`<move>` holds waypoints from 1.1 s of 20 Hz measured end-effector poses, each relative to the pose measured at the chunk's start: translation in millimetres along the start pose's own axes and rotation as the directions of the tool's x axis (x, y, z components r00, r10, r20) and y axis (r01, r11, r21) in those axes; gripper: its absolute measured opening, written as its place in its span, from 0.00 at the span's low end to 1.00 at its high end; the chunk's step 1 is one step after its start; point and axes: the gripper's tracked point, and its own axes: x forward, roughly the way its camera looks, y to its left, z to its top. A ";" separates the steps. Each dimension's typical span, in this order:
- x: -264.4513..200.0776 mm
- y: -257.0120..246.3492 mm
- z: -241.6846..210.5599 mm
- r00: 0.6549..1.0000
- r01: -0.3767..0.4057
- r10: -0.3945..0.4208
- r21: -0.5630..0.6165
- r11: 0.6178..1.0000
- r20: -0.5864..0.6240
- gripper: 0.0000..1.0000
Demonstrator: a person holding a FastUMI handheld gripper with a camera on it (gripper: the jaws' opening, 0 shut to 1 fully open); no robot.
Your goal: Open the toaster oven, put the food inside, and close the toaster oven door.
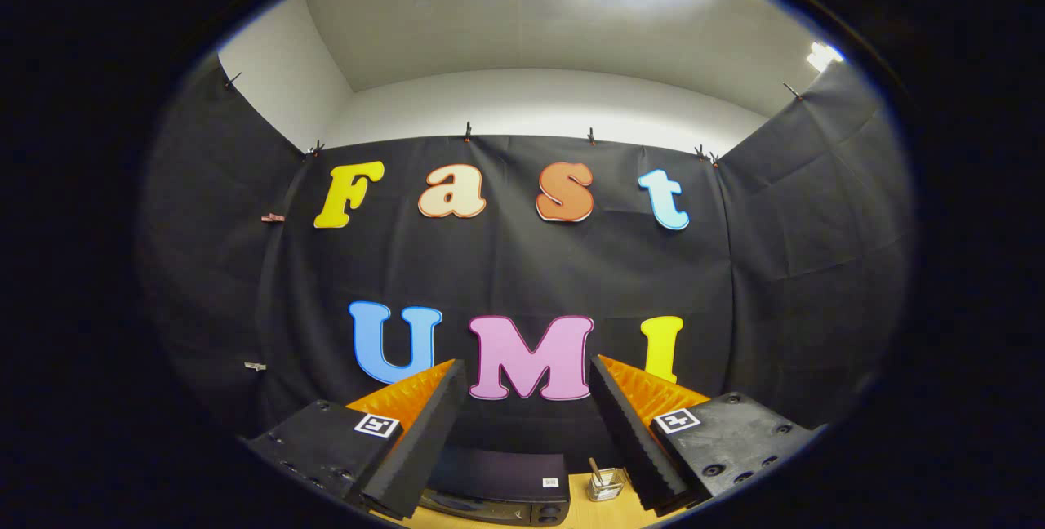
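1. Nothing done yet, by the look of it: toaster oven low down between and below the fingers, seen from above and behind its top, door side hidden, so open or closed cannot be told.
2. Gripper raised well above the toaster oven, jaws spread wide apart, holding nothing.
3. Likely all three steps left: opening the door, loading the food, shutting the door. No food to be made out.
4. Toaster oven: boxy, dark, matte flat top with a small pale sticker near its right rear corner; glossy dark edge at the front.
5. Just right of the toaster oven, a small clear glass jar with a stick-like thing inside, contents unclear.
6. Under the toaster oven, a smooth pale wooden table.
7. Fingers: wedge-shaped, ribbed inner faces, flat bolted blocks behind.
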 end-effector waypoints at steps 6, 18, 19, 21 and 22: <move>8.4 14.3 -84.8 0.982 -0.030 0.032 0.011 0.999 -0.184 0.97; 38.7 74.9 -252.0 0.902 -0.042 0.048 0.024 0.999 -0.429 0.98; 39.8 79.5 -262.8 0.897 -0.046 0.052 0.025 0.999 -0.439 0.98; 39.2 88.3 -290.1 0.877 -0.035 0.054 0.048 0.998 -0.477 0.98; 40.7 94.8 -304.9 0.867 -0.027 0.055 0.064 0.998 -0.495 0.98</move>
